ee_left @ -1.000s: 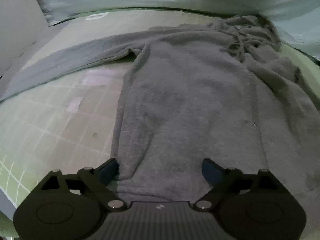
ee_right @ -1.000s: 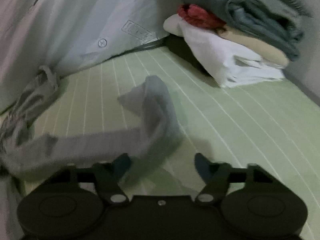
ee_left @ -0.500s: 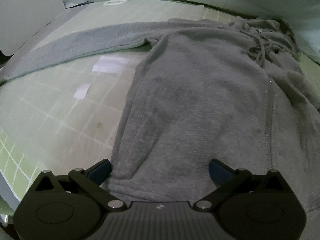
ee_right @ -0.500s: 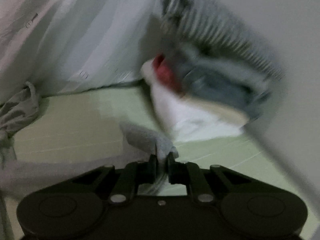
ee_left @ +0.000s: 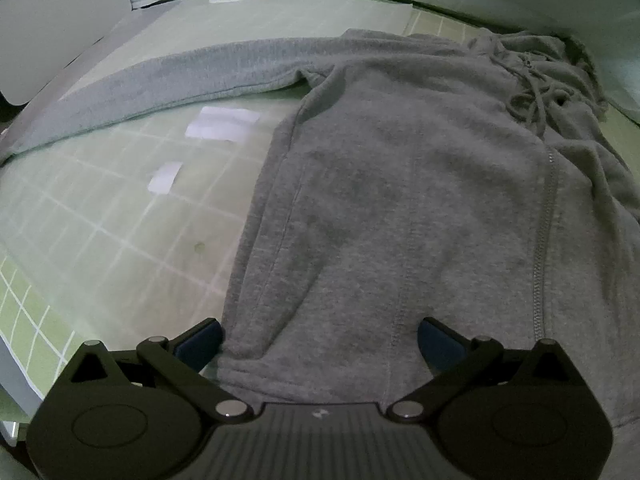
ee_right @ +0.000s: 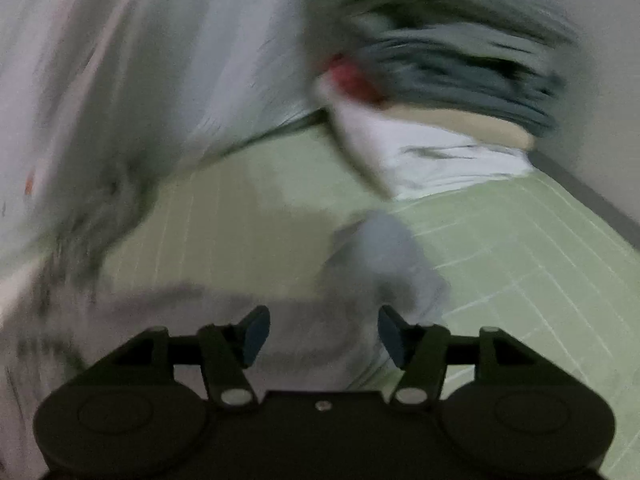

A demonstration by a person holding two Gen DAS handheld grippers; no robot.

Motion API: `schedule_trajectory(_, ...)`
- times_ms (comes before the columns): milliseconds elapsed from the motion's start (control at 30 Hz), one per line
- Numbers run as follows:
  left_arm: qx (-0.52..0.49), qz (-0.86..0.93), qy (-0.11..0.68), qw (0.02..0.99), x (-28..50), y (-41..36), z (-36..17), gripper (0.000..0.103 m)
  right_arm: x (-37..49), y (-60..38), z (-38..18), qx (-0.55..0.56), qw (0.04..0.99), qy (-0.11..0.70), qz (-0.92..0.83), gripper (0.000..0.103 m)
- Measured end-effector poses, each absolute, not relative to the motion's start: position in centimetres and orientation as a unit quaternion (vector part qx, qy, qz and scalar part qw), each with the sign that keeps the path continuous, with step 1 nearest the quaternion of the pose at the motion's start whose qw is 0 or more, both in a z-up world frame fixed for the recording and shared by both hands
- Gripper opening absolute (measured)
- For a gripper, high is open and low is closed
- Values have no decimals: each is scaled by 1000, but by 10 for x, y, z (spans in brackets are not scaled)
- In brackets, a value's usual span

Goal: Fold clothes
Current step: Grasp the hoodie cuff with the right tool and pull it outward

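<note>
A grey zip hoodie (ee_left: pixel 400 200) lies spread on the green checked sheet (ee_left: pixel 100 220), one sleeve (ee_left: pixel 168 76) stretched out to the left. My left gripper (ee_left: pixel 320 340) stands wide open over the hem, with the hem's left corner between its fingers and no pad pressing. The right wrist view is blurred by motion. In it my right gripper (ee_right: pixel 323 336) has its jaws opening. The hoodie's other sleeve (ee_right: pixel 384 252) lies on the sheet just beyond and below the pads, which do not press on it.
A stack of folded clothes (ee_right: pixel 440 92) sits at the back right against a wall. Pale bedding (ee_right: pixel 160 60) rises along the back. Two bright patches (ee_left: pixel 222 122) lie on the sheet left of the hoodie. A white panel (ee_left: pixel 52 28) stands at the far left.
The right gripper closed on the sleeve half a second ago and has now let it go, its view swinging sideways. The left gripper opened slightly wider and stayed in place.
</note>
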State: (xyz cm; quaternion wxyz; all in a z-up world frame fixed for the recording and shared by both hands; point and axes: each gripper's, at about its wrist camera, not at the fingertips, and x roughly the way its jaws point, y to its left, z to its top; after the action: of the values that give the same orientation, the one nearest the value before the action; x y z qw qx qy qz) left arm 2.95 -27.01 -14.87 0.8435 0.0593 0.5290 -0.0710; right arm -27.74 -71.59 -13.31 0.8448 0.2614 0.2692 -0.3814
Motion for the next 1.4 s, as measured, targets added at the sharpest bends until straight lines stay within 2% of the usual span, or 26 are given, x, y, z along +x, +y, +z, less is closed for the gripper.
schedule_trajectory(67,61,-74,528,844,30,-267,-149,103,-290,-729,-136,281,825,257,-419,61)
schedule_trajectory(200,61,-72,531,842,31,-269,-149,103,-296,-762,-156,295,800,267,-448,50)
schedule_trajectory(400,60,-69,535,840,32,-272,-149,103,-292,-795,-177,358,793,270,-412,51)
schedule_trajectory(467,59,-67,534,841,32,-273,-149,103,-288,-793,-178,345,806,269,-399,35)
schedule_trajectory(500,59,-67,534,841,32,-273,-149,103,-287,-792,-178,341,812,271,-387,17)
schedule_trajectory(600,57,-69,534,841,32,-272,-150,103,-290,-787,-165,316,819,261,-403,11)
schedule_trajectory(733,58,-72,534,841,33,-269,-150,103,-316,-761,-113,188,836,217,-468,9)
schedule_trajectory(800,57,-70,532,842,32,-269,-150,103,-333,-743,-88,122,840,197,-490,9)
schedule_trajectory(867,56,-69,530,843,31,-270,-150,103,-336,-729,-82,85,842,201,-493,13)
schedule_trajectory(933,55,-68,527,845,31,-270,-150,103,-327,-730,-101,75,826,270,-490,41)
schedule_trajectory(967,55,-68,526,846,31,-269,-150,103,-327,-734,-113,90,813,292,-496,43)
schedule_trajectory(1067,55,-68,528,845,31,-269,-150,103,-349,-751,-142,237,780,287,-503,46)
schedule_trajectory(1133,55,-68,529,844,32,-270,-150,103,-368,-759,-152,321,757,256,-509,56)
schedule_trajectory(1400,55,-69,528,845,31,-269,-150,103,-386,-806,-173,399,730,201,-517,60)
